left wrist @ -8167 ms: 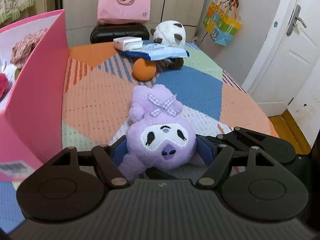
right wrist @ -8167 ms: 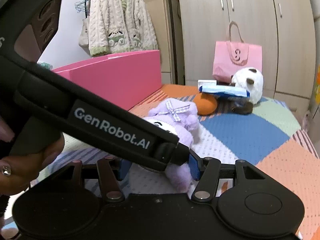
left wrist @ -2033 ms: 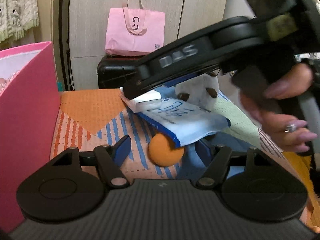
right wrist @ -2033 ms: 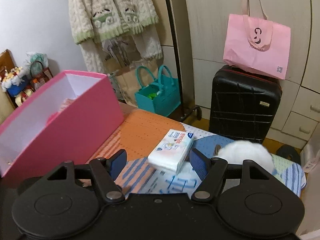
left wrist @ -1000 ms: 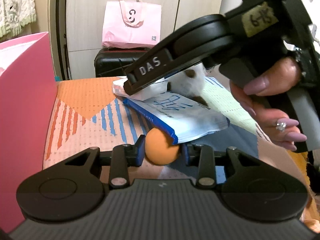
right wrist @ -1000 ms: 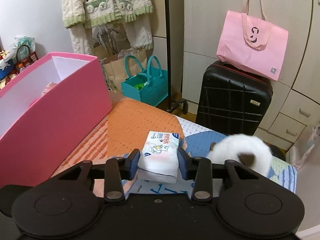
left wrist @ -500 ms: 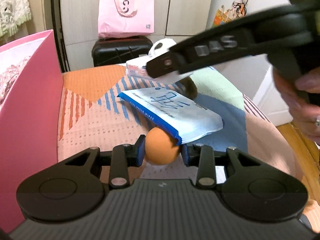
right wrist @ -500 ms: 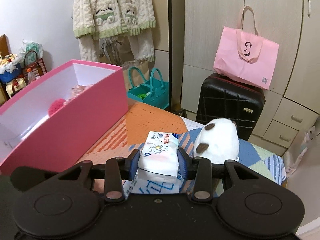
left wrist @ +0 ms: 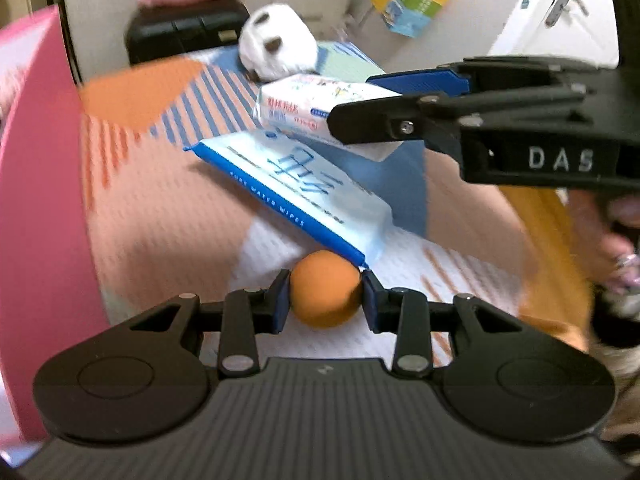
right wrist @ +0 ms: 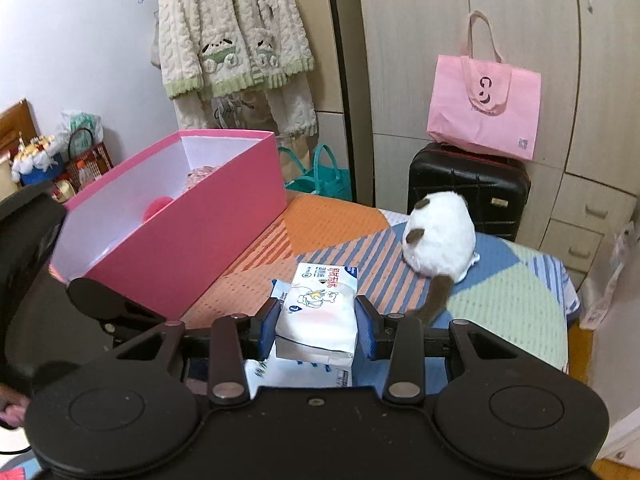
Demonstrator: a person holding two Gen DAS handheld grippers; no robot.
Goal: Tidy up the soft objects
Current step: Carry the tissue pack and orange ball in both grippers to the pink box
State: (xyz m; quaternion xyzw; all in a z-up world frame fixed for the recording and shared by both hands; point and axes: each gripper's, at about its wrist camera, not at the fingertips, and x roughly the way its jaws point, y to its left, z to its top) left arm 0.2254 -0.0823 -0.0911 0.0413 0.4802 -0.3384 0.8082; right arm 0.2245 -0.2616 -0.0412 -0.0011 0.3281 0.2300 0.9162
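My left gripper (left wrist: 323, 298) is shut on an orange ball (left wrist: 325, 294), held above the patchwork table. A blue-and-white wet-wipes pack (left wrist: 304, 188) rests one corner on the ball. My right gripper (right wrist: 317, 318) is shut on a small white tissue pack (right wrist: 320, 308); it shows in the left wrist view (left wrist: 304, 110) coming in from the right, above the wipes pack. A white plush with brown ears (right wrist: 438, 240) lies at the table's far end. The open pink box (right wrist: 180, 232) stands on the left with soft items inside.
A black suitcase (right wrist: 468, 188) with a pink tote bag (right wrist: 484, 108) on it stands behind the table. A teal bag (right wrist: 320, 178) sits on the floor. A knitted cardigan (right wrist: 232, 36) hangs on the wall. The pink box wall (left wrist: 36, 200) is close on the left.
Both grippers have lifted and pulled back with their loads. The wipes pack still leans on the ball. The tissue pack has moved clear of the plush and nearer the pink box.
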